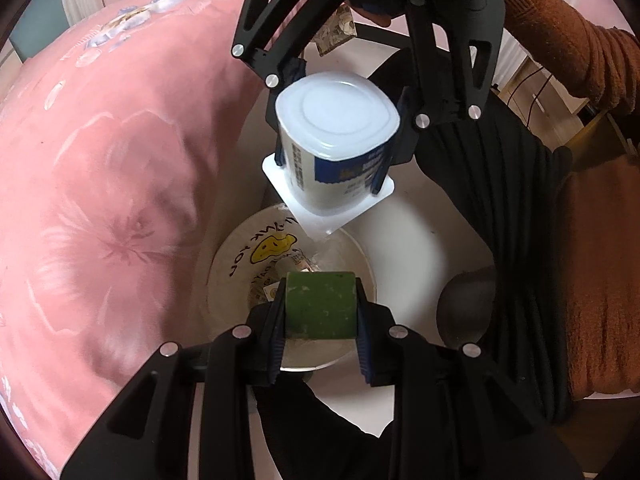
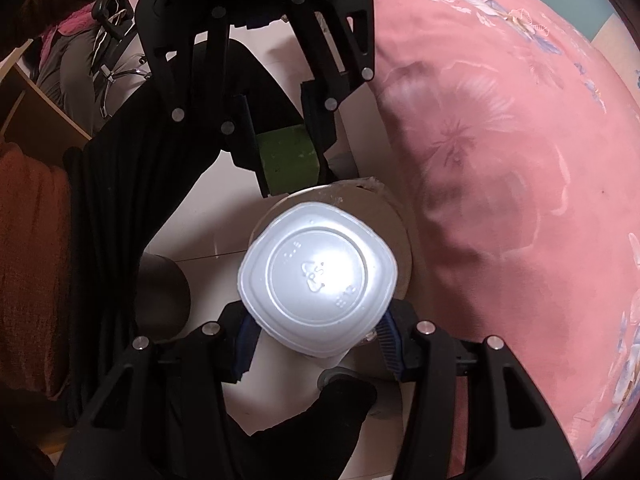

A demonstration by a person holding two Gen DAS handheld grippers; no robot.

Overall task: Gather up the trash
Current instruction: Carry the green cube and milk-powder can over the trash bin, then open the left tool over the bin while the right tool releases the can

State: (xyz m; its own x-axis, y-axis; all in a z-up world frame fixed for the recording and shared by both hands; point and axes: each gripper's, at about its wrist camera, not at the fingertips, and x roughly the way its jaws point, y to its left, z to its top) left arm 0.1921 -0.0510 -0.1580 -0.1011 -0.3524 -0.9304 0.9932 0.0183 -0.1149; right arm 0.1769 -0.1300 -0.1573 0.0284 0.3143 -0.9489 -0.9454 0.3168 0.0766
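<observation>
A white plastic cup (image 1: 336,136) with a blue printed label hangs upside down, its flat embossed base facing up and its square flanged rim pointing down, tilted a little. It sits above a round bin (image 1: 236,264) lined with a clear bag printed with a yellow smiley and black lettering. A green block (image 1: 320,304), speckled and rounded at the corners, hangs over the same bin's opening, just beside the cup

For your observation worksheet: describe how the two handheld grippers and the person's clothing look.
Both the left gripper and the right gripper are matte black linkages with silver pivot pins and ribbed blue finger pads. The person wears a rust-orange knitted sleeve.
</observation>
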